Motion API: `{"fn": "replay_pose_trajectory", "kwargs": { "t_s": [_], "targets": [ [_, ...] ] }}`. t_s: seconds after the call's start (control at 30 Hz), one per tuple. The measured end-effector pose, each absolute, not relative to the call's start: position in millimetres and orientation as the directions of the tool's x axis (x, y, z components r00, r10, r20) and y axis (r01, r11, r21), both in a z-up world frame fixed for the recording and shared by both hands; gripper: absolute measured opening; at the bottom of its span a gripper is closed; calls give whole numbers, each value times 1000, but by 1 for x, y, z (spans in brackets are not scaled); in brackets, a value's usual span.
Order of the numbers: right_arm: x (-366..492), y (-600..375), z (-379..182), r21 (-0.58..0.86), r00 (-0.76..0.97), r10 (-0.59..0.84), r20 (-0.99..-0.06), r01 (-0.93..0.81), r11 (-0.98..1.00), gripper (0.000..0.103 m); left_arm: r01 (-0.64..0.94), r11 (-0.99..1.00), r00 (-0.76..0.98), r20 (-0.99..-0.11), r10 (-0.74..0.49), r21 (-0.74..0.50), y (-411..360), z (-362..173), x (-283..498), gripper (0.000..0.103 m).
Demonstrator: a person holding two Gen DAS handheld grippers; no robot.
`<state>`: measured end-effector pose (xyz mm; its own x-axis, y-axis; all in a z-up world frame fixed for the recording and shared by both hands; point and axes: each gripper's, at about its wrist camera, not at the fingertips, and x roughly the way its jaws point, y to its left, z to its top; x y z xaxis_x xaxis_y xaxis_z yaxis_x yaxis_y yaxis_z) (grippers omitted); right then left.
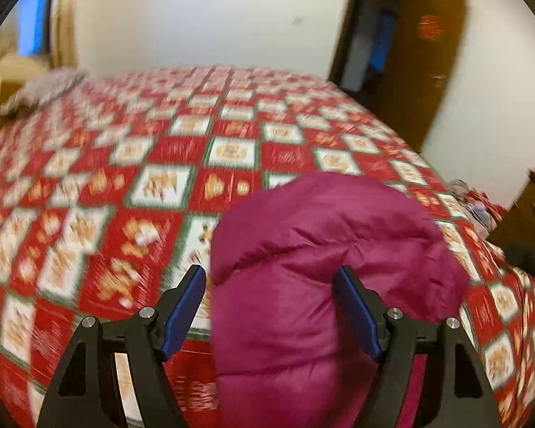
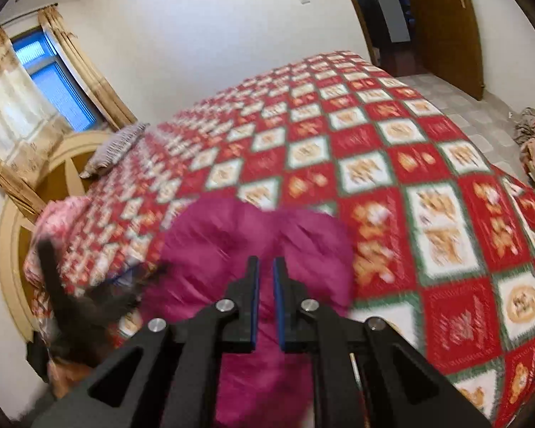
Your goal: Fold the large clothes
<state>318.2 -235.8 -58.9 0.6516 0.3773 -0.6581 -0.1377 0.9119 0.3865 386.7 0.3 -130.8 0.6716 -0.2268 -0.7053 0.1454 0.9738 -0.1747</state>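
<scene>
- The magenta puffer jacket (image 1: 324, 267) lies bunched on the red-and-white patterned bedspread (image 1: 125, 164), at the near edge of the bed, toward 6 o'clock in both wrist views.
- The left gripper (image 1: 273, 285) has its blue pads spread wide; the jacket bulges up between them, but the pads do not press on it.
- The right gripper (image 2: 266, 278) has its pads nearly together, only a narrow gap between them, over the jacket; whether it pinches any cloth I cannot tell.
- A grey pillow (image 2: 116, 149) lies at 10 o'clock beside the headboard (image 2: 64, 164).
</scene>
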Motion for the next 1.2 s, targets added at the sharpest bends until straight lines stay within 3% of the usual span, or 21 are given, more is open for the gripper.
{"fn": "replay_pose_trajectory", "kwargs": {
  "t_s": [0.23, 0.5, 0.73, 1.03, 1.2],
  "targets": [
    [360, -195, -89, 577, 610, 446, -655, 23, 817, 13, 112, 988, 678, -718, -156, -109, -18, -148, 387, 76],
    [353, -204, -139, 251, 687, 110, -718, 108, 962, 12, 99, 987, 665, -730, -160, -126, -9, -161, 404, 85],
    [359, -206, -168, 96, 694, 39, -719, 43, 994, 10, 94, 993, 670, -734, -113, -67, -24, -158, 416, 89],
    [368, -218, -186, 170, 649, 132, -749, -4, 985, 10, 37, 996, 692, -721, 32, 80, -43, -177, 435, 99],
    [372, -211, -189, 120, 641, 99, -761, -12, 993, 10, 28, 999, 653, -758, 1, 26, -36, -190, 446, 102]
  ]
}}
